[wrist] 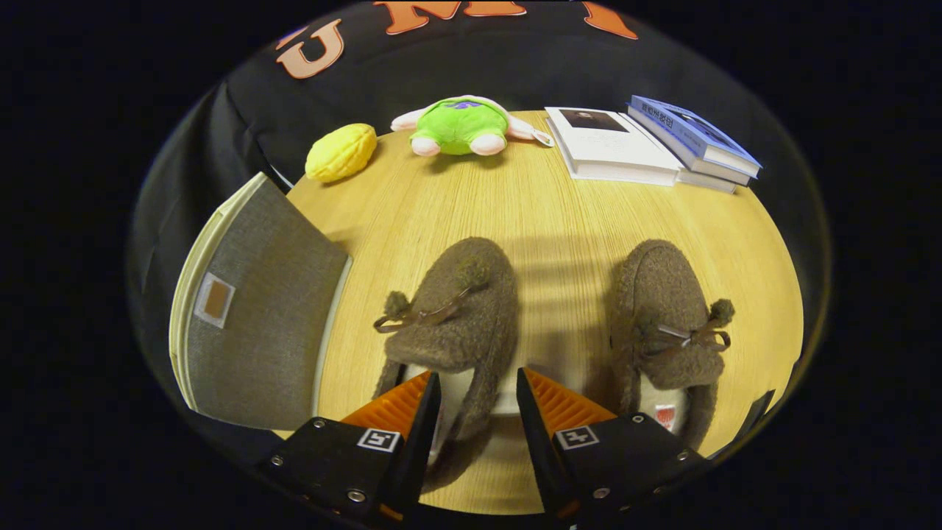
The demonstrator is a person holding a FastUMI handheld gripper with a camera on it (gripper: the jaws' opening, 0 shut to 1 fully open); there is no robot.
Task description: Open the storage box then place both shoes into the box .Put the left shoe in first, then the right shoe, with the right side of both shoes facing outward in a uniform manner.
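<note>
- The tongs [478, 412] stood apart, straddling the heel end of the left shoe [452, 324], one finger over its inner lining, the other just outside its right wall; neither clearly pressed on it.
- That shoe lay on the desk [559, 206] with its long axis running straight away from the tongs, toe far, heel near.
- It was a brown fuzzy slipper with a ribbon bow, pom-poms and a pale lining.
- The right shoe [670, 324] lay parallel, well apart to the right.
- The storage box [250, 316], grey fabric, sat left of the shoes at the desk's edge, its lid seemingly shut.
</note>
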